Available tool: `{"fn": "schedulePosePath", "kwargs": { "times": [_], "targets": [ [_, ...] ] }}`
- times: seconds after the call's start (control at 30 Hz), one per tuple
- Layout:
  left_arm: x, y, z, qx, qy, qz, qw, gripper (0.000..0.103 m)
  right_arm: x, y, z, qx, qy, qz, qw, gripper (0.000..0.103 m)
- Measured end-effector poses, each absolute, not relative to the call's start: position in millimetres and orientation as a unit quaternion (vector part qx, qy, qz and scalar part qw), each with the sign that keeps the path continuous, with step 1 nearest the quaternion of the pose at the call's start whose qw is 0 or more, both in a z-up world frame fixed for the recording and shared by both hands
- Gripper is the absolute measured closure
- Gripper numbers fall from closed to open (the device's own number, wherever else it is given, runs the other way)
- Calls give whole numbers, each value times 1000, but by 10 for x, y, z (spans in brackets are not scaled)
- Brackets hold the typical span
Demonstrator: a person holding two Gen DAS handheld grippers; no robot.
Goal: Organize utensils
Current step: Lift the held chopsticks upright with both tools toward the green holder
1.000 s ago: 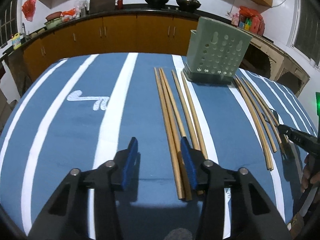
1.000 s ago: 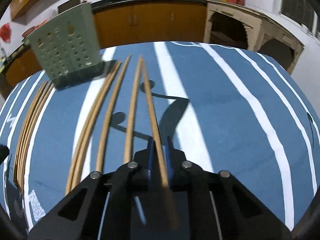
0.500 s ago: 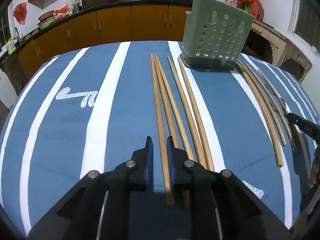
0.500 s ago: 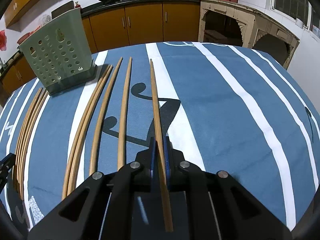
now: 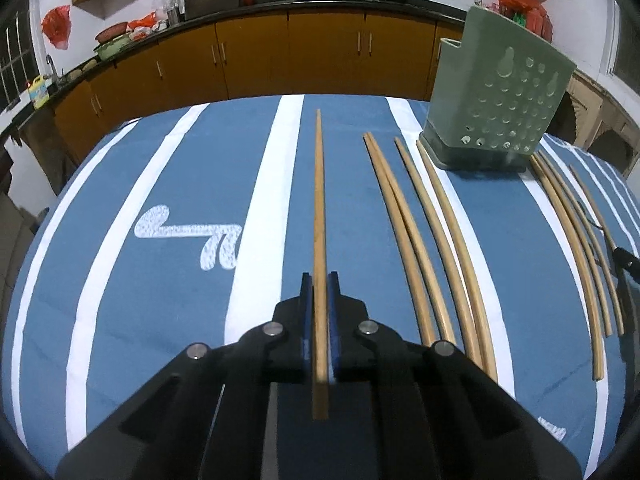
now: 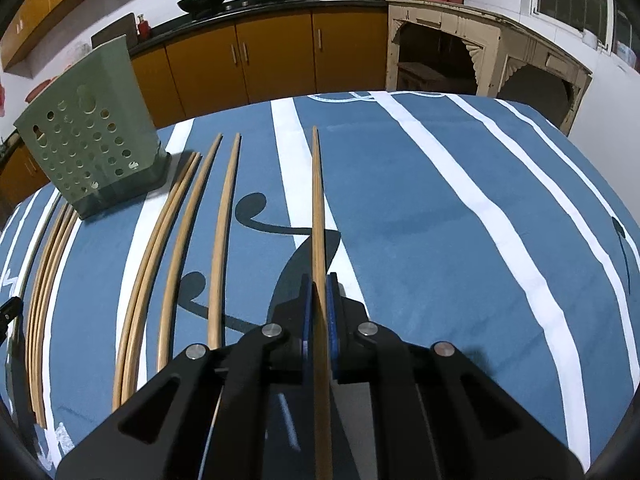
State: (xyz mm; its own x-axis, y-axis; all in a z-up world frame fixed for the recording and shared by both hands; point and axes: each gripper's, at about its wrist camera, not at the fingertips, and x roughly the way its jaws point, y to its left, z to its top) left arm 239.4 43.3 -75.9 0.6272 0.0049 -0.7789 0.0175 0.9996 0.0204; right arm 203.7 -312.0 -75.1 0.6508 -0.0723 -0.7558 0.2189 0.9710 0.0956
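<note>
Two tools are at work, and each has its blue pads pressed onto a single wooden chopstick. The left tool (image 5: 319, 280) pinches its chopstick (image 5: 319, 200) near the thick end, so most of the stick runs forward past the pads, pointing toward the far edge of the blue striped surface (image 5: 160, 280), with a short stub trailing back between the black arms. The right tool (image 6: 319, 282) has its own chopstick (image 6: 318, 208) in much the same way, narrow tip forward, thick end behind the pads. A grip near the blunt end looks chosen so the slim tip leads, which should make it easier to drop each stick into the holder.

That holder, a green perforated caddy (image 5: 504, 92), stands upright toward the far side of the surface, to the right of the left tool's stick and well apart from it; in the right wrist view the caddy (image 6: 88, 136) sits off to the left. Loose chopsticks lie in rows either side of it: a group of four (image 5: 424, 232) just right of the left tool, and another group (image 5: 576, 232) beyond the caddy near the right tool. From the right wrist view, four more (image 6: 180, 240) lie between the caddy and the held stick. None seems to be in the caddy yet, though its inside is hidden.
</note>
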Motion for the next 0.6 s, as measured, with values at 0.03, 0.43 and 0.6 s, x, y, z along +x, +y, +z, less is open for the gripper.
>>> {"fn": "schedulePosePath", "kwargs": {
  "times": [0.03,0.43,0.6],
  "targets": [
    [2371,442,-757,10,432,-5,902,90,2019,-3116,-752,91,410,-80,904,95],
    [2097,388,-764,14,432,-12,902,90,1754,-3058,-774,87,407,-68,907,95],
    [2088,402,-754,11,435,-15,900,95,1722,-3114,-717,111,401,-58,907,95]
  ]
}}
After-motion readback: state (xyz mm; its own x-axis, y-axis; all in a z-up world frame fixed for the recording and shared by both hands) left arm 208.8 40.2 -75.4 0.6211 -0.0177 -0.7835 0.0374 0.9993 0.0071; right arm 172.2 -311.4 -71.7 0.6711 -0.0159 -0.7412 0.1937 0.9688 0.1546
